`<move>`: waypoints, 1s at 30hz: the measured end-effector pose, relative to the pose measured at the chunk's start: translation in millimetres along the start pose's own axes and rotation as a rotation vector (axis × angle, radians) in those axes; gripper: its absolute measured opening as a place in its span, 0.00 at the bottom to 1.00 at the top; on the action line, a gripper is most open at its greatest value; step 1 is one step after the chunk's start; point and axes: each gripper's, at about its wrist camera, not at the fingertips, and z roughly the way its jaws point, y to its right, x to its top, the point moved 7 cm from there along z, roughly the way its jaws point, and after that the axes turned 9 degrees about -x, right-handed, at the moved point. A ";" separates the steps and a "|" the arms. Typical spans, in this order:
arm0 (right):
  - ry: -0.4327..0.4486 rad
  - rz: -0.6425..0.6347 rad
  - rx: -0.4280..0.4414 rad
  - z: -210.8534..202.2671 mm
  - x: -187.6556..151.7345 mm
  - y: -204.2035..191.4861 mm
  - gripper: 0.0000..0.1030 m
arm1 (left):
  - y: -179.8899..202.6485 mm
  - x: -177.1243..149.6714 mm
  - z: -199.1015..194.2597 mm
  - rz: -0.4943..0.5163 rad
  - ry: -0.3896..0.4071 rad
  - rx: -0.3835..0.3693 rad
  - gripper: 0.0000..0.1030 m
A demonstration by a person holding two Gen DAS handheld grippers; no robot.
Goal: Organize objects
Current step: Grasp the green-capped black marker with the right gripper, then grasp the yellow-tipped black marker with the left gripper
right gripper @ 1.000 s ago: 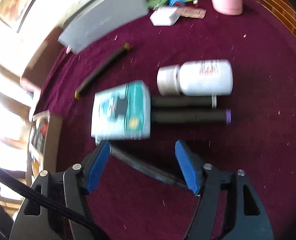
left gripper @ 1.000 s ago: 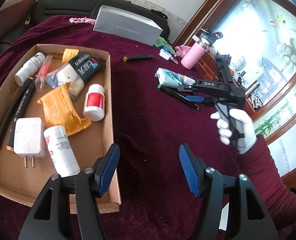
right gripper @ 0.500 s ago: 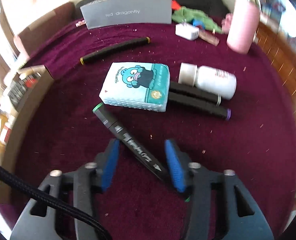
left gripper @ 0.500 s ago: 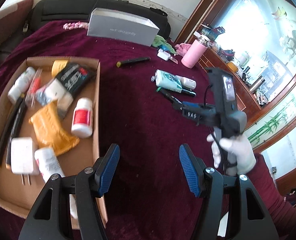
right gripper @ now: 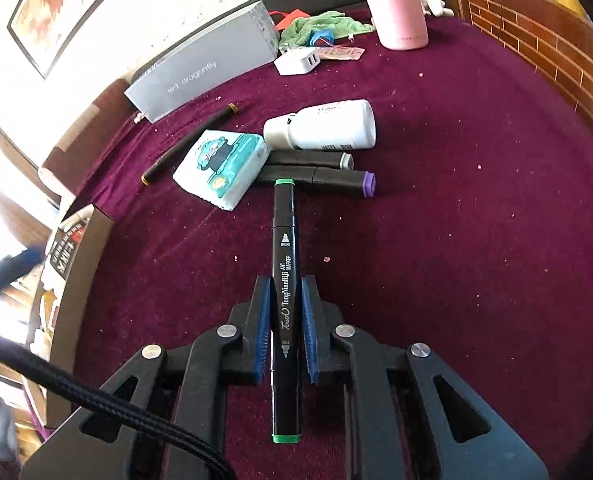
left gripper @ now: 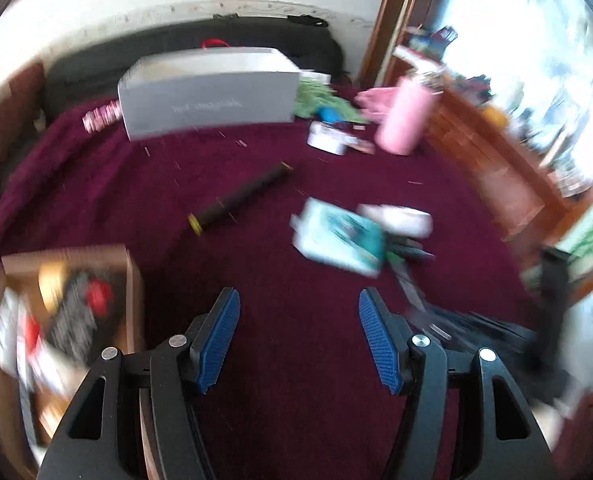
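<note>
Left-wrist view, blurred: the cardboard box [left gripper: 132,280] sits at the near left edge of the maroon-covered desk [left gripper: 304,320]. The left gripper [left gripper: 298,340] hangs with jaws apart and nothing between them, over bare cloth that runs clear between box and tissue pack [left gripper: 340,238]. Right-wrist view: the box wall [right gripper: 82,280] stands at left, open cloth beside it. The right gripper [right gripper: 286,312] has just closed on the green-capped marker [right gripper: 285,280], pads pressing its barrel, far cap just beside the purple-capped marker [right gripper: 328,178]. Toward the desk's right edge the cloth lies free.
</note>
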 end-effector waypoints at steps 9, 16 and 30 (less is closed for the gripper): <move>-0.013 0.037 0.041 2.8 3.6 0.2 0.12 | -42.6 49.7 92.4 0.159 -0.084 0.179 0.54; -0.011 0.034 0.037 2.1 4.0 0.2 0.12 | -64.0 58.1 135.4 0.158 -0.136 0.143 0.55; -0.012 0.051 0.052 -1.1 5.1 0.1 0.12 | -21.4 46.1 132.6 0.291 -0.168 0.092 0.11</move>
